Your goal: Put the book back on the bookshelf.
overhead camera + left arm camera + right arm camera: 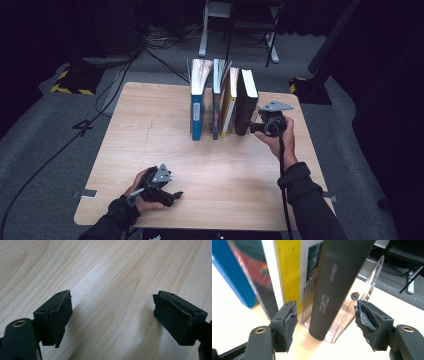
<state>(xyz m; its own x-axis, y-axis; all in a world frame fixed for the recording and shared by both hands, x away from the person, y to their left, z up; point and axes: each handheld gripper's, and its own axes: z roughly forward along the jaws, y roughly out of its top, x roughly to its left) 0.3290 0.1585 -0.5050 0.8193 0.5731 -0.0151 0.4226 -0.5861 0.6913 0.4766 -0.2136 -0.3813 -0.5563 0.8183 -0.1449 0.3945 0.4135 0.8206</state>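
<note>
We find the black book [337, 287] standing rightmost in the row on the counter [150, 145], its spine between the released right gripper's [325, 326] spread jaws, untouched. The left gripper [112, 317] rests released over bare counter.

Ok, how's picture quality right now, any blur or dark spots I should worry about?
High view: the table is well lit, while the floor and background fall off to near black. Left gripper view: sharp wood grain, with soft shadows under the open left gripper. Right gripper view: the black book between the jaws of the right gripper is fairly clear; the blue book is smeared by blur.
</note>
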